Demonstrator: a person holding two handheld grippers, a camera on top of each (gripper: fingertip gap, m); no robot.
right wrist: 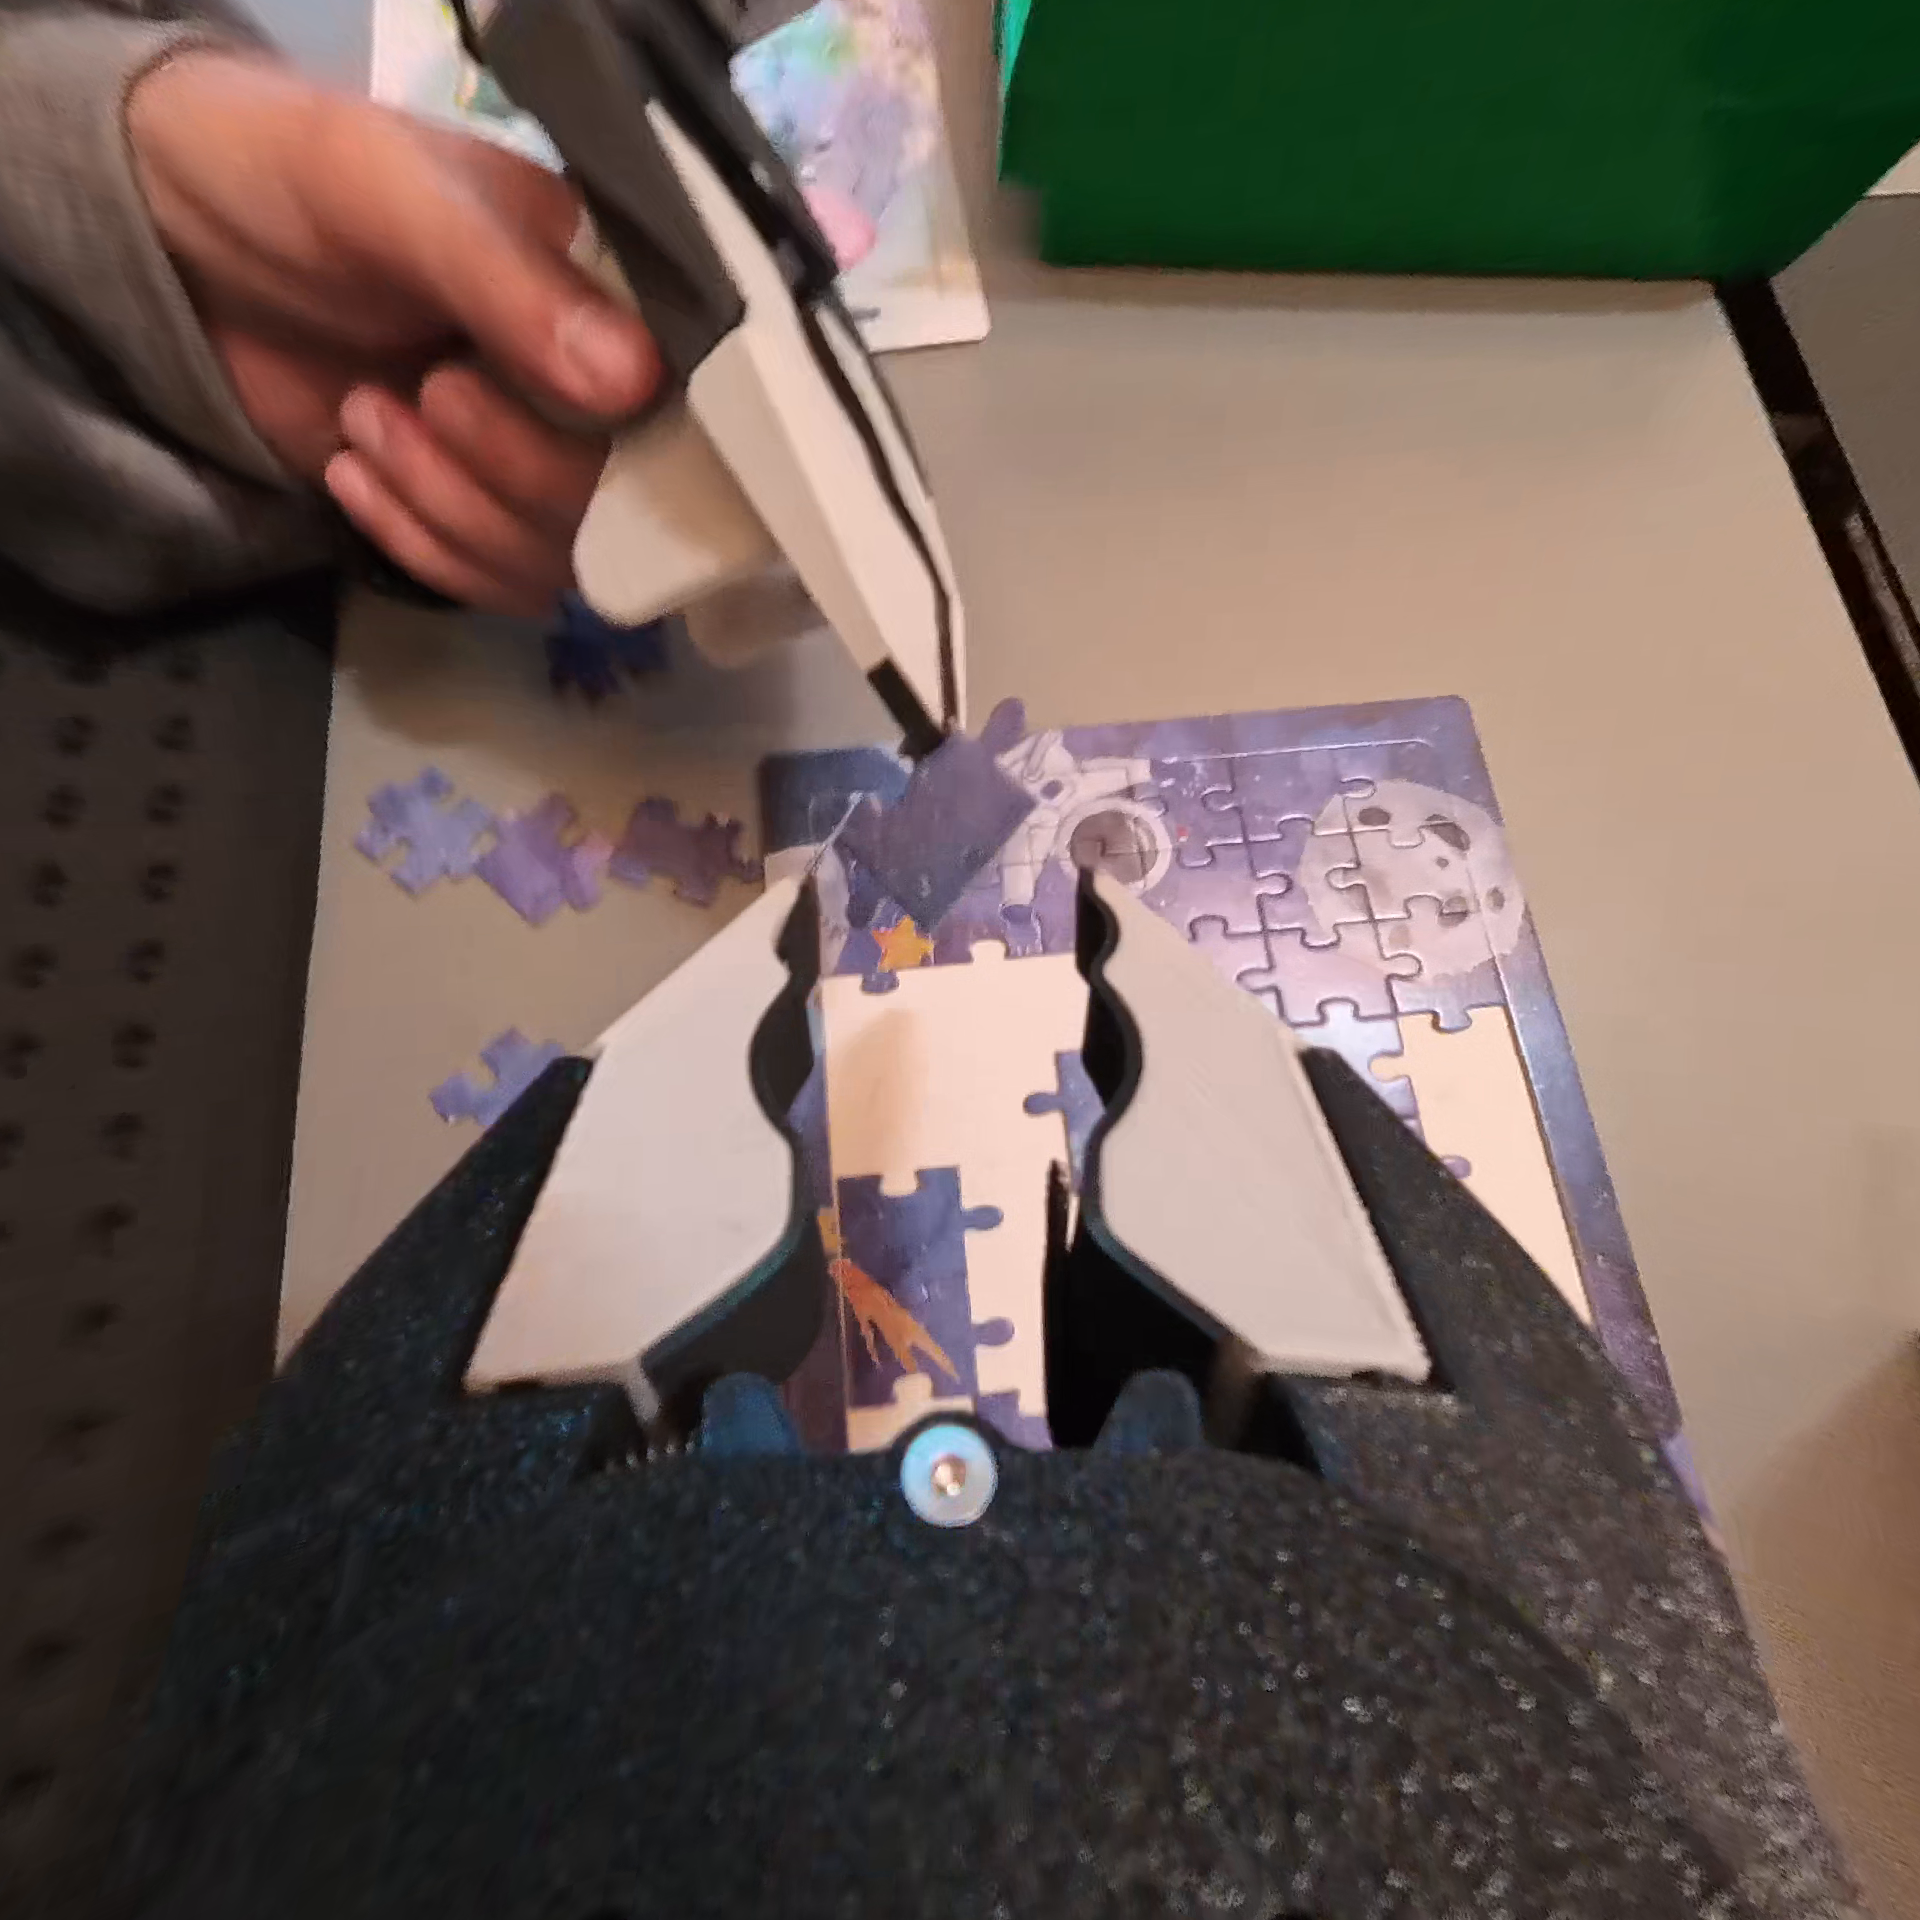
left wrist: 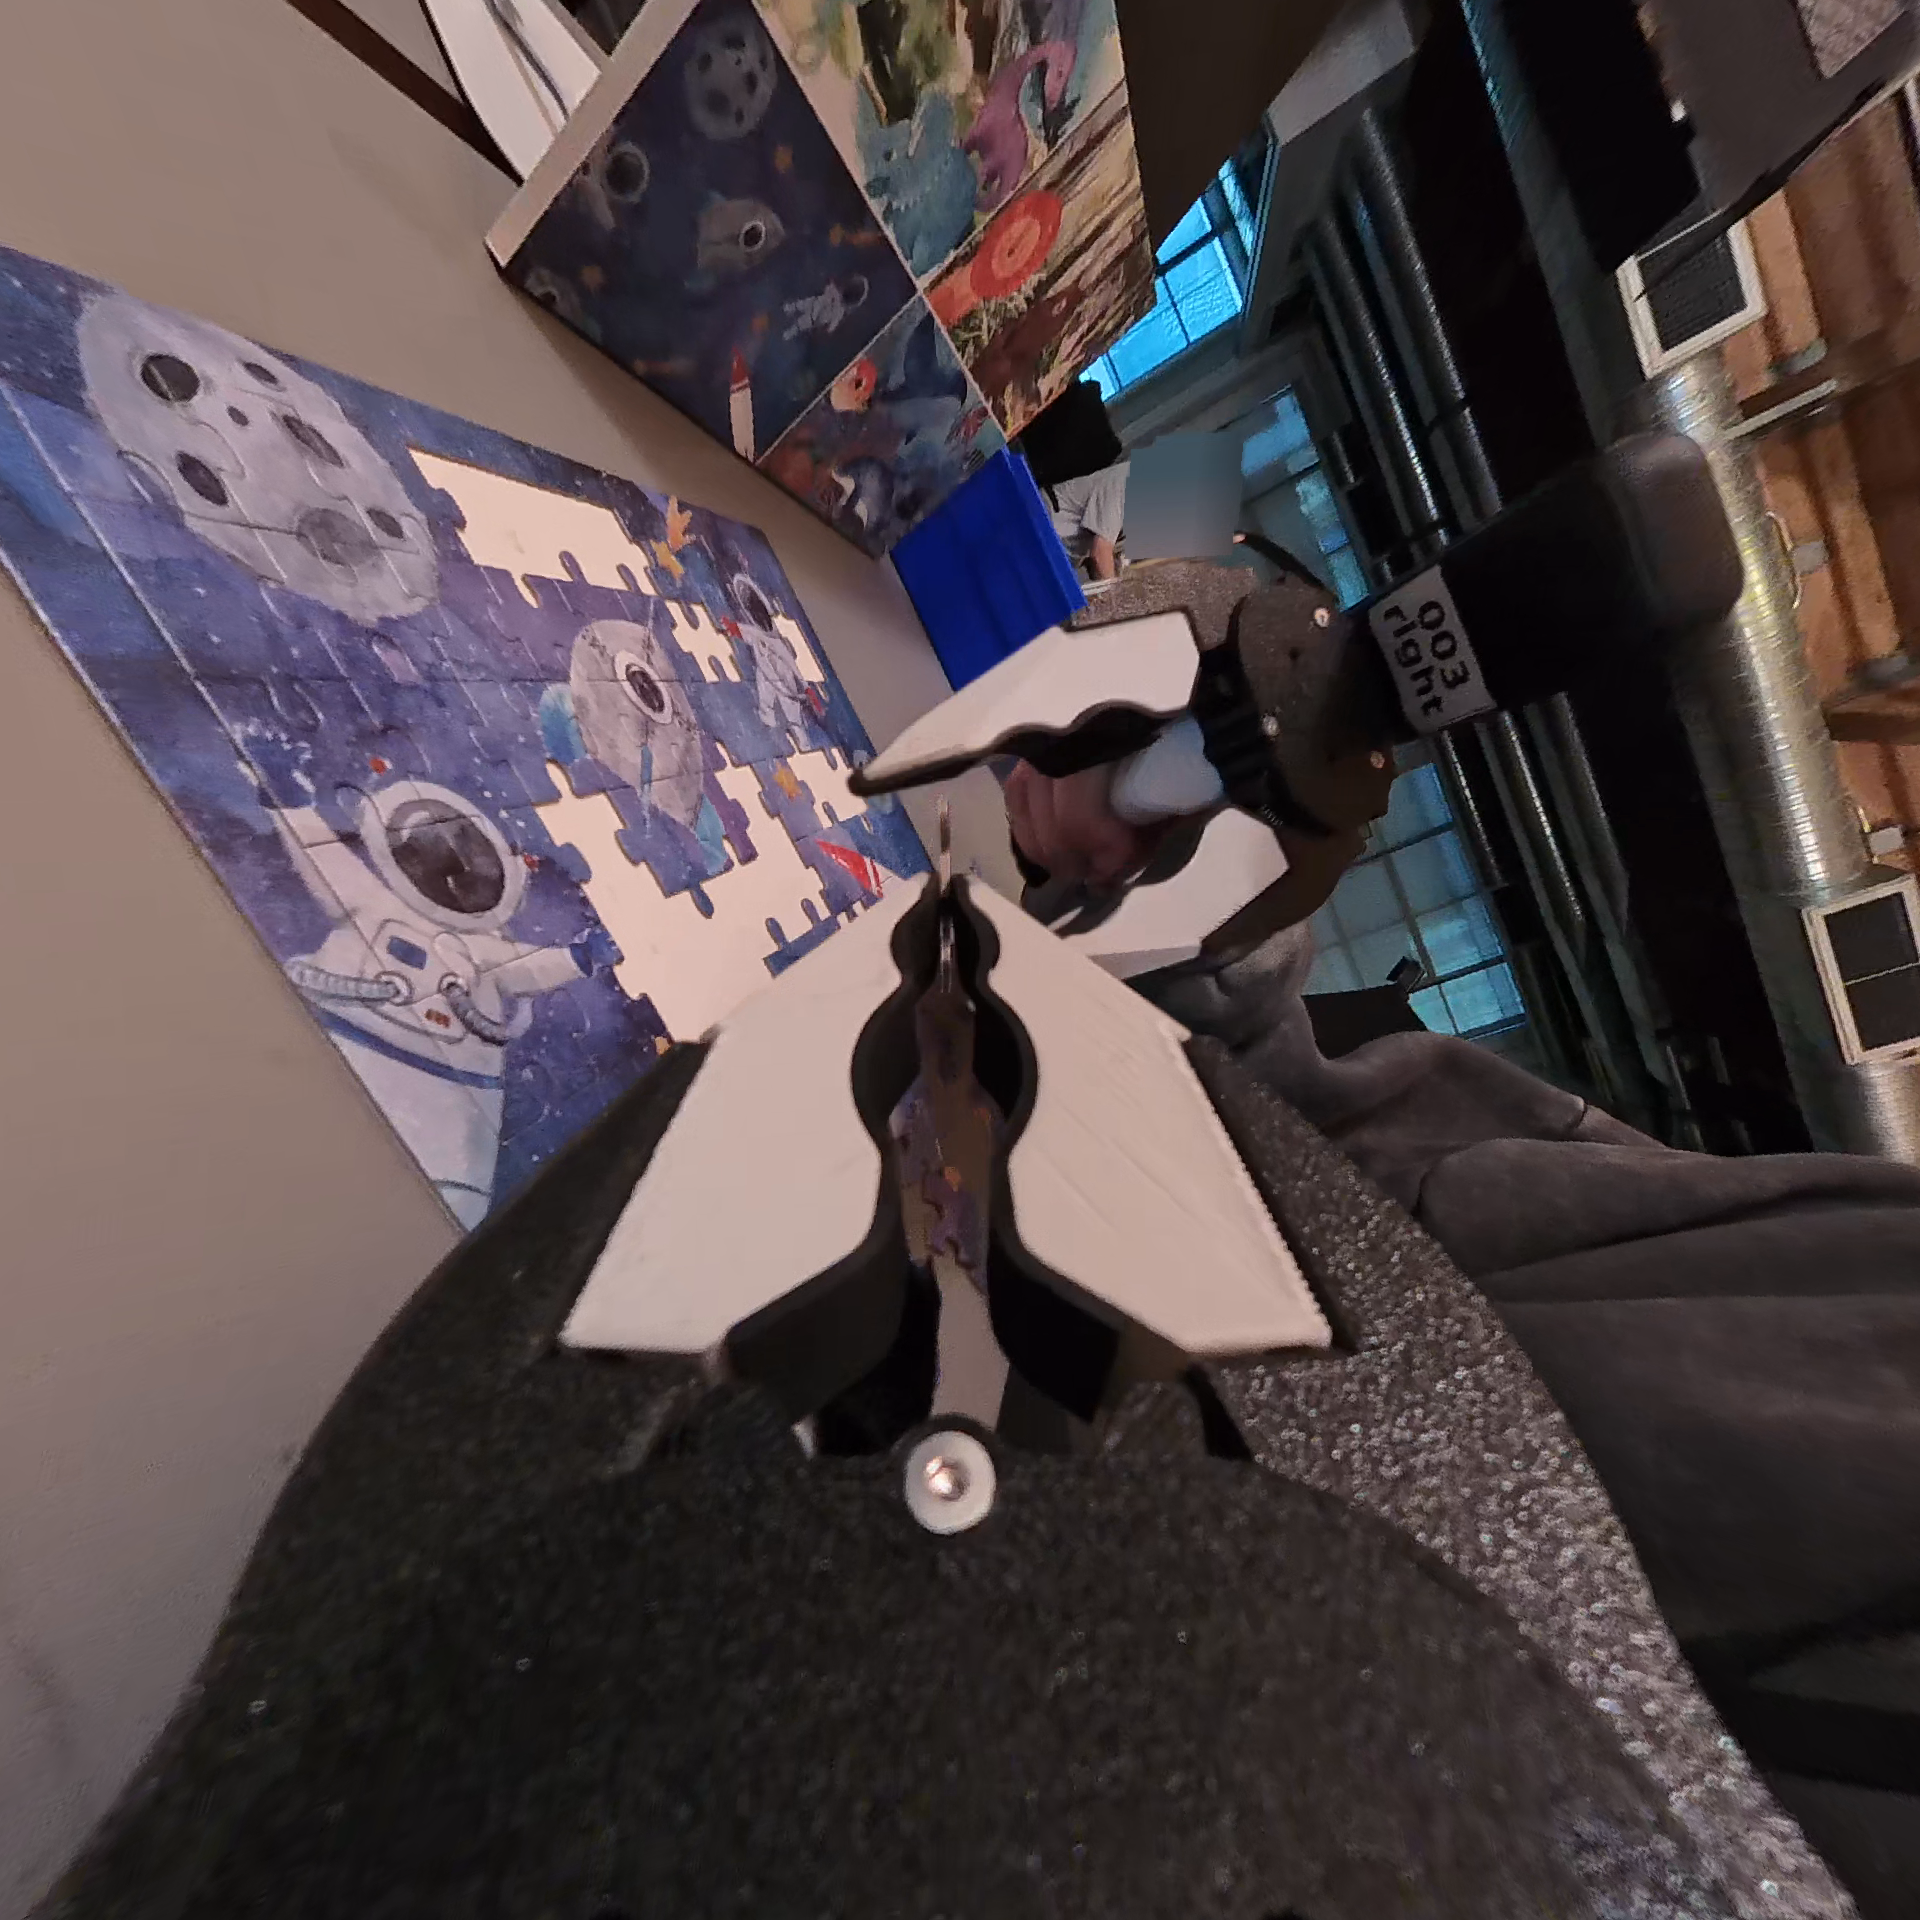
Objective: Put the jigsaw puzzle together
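Held piece: puzzle piece (right wrist: 940,826), blue-violet, pinched edge-on at the very tip of the left gripper (left wrist: 945,894), jaws pressed together on it; it hangs above the puzzle board's near-left part, not yet seated.
Puzzle board: puzzle board (right wrist: 1496,727) lies flat on the grey table (right wrist: 1299,499); astronaut and moon areas are filled, several pale gaps (right wrist: 945,1070) remain around the middle and one edge.
Loose pieces: loose pieces (right wrist: 540,847) lie on the table just left of the board, with one more (right wrist: 488,1075) nearer the camera.
Risk, slip: the grip covers only a small corner, so I judge the piece could swing or drop if it is pushed against a neighbour.
Risk, misfit: it hangs tilted relative to the board; pressed down like that, its tabs would likely ride over seated pieces and lift them.
Risk, collision: both grippers crowd the same part of the board, so they may knock each other.
Left pose: angled steeply down toward the board, a hand (right wrist: 395,343) wrapped round its handle.
Right pose: right gripper (right wrist: 940,914) hovers low over the board's middle gaps, jaws wide apart, holding nothing.
Beyond the board: picture box (left wrist: 831,239) and green bin (right wrist: 1403,135) on its far side.
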